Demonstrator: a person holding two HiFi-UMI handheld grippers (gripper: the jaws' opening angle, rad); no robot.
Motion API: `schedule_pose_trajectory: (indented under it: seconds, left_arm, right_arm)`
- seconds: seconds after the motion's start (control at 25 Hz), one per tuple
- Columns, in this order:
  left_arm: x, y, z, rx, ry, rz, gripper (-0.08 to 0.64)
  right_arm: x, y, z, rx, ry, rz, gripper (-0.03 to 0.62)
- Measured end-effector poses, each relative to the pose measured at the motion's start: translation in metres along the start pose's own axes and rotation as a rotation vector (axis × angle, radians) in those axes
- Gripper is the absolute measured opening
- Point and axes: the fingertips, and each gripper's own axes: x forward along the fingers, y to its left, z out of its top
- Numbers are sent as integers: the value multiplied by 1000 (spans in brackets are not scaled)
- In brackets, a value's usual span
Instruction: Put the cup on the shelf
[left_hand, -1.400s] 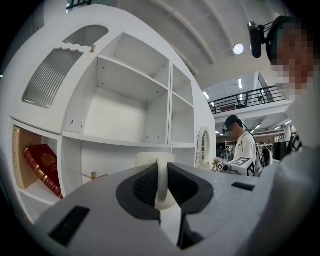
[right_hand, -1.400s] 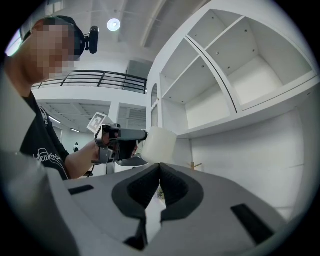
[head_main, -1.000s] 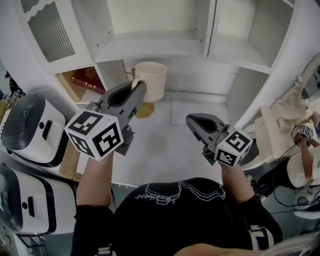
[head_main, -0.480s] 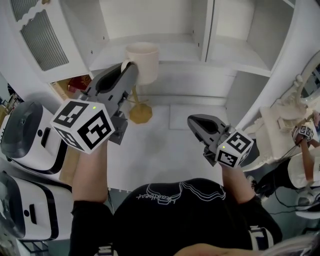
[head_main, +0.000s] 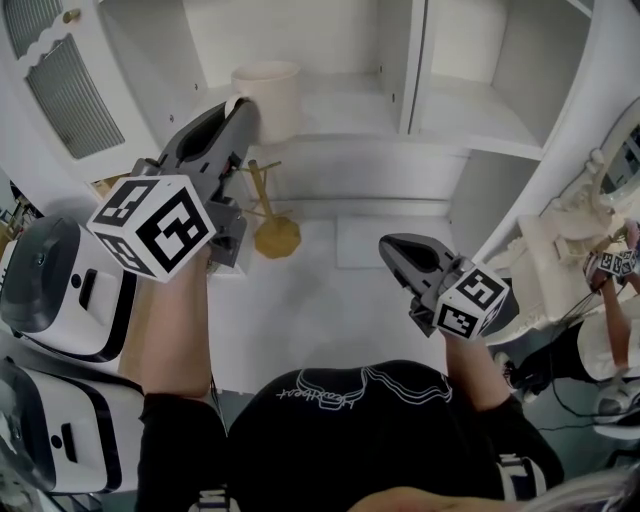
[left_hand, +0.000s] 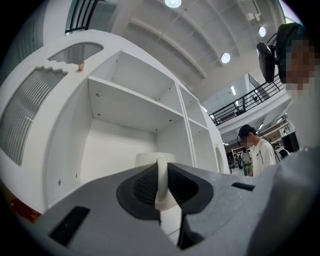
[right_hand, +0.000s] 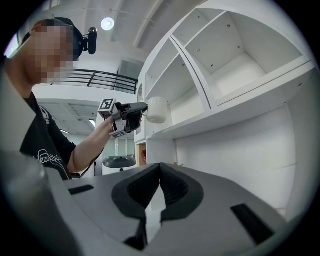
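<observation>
Nearest, low over the right side of the white counter, the right gripper hangs idle. Its jaws are pressed together with nothing between them, as the right gripper view shows.

Further in, a yellow wooden peg stand sits at the counter's back edge, left of centre, with no cup on it.

Above the stand, the left gripper is raised to the lower shelf board of the white cabinet. Its jaws stand narrow, clamped on the thin loop handle of the cream-coloured glazed cup. In the left gripper view the handle runs upright between the pads, with the cup's rim just beyond.

The cup is upright at the front edge of the shelf's left compartment, towards its left wall. Whether its base is touching the board, I cannot tell.

The cup looks like stiff, smooth ceramic, moderately heavy and likely to chip if knocked. The handle is the natural hold. But it puts the body's weight off to one side of the jaws, so the cup could swing or slip on the glaze. It probably needs a firm grip, a level approach and a gentle landing well behind the shelf edge.
</observation>
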Motion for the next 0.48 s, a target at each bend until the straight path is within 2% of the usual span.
schedule_pose_trajectory:
  seconds: [0.28,0.48]
  left_arm:
    - [21,16,-10,-32,-9,16,41]
    - [34,24,-18,-12,-1,39,40]
  right_arm:
    - [0,-15,-6,21,2,-23,5]
    - [2,-23,-13,38,10,-34,5]
